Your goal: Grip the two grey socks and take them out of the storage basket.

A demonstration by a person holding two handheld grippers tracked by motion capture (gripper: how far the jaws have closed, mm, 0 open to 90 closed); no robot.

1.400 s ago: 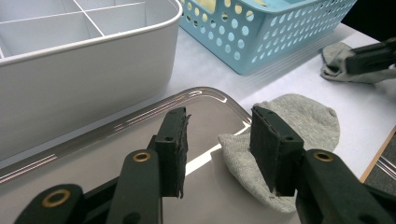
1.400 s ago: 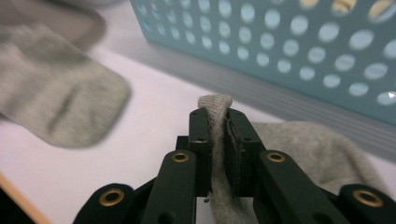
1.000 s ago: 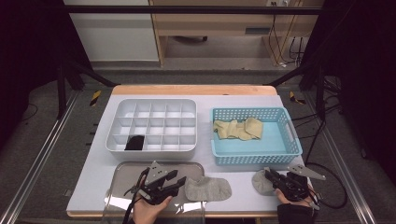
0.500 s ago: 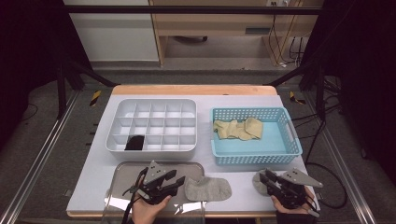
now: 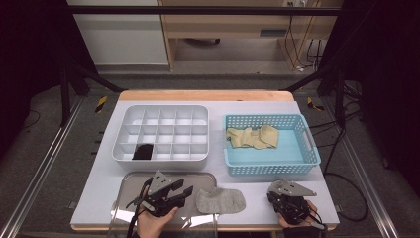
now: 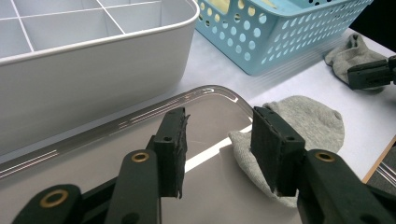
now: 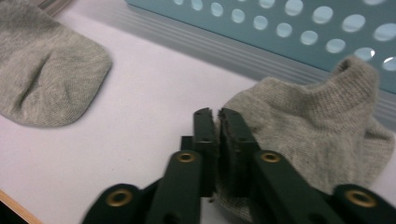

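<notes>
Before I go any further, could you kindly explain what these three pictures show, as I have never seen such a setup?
A person holds two hand-held clamps with black jaws. The high view looks down on the white table; the other two pictures come from a camera riding on each clamp. On the table stand a white compartment tray, a blue perforated plastic basket with beige cloth, a clear plastic lid and a flat grey sock. The left gripper is open over the lid, beside that sock. The right gripper has just been closing and pinches the edge of a second grey sock.
</notes>
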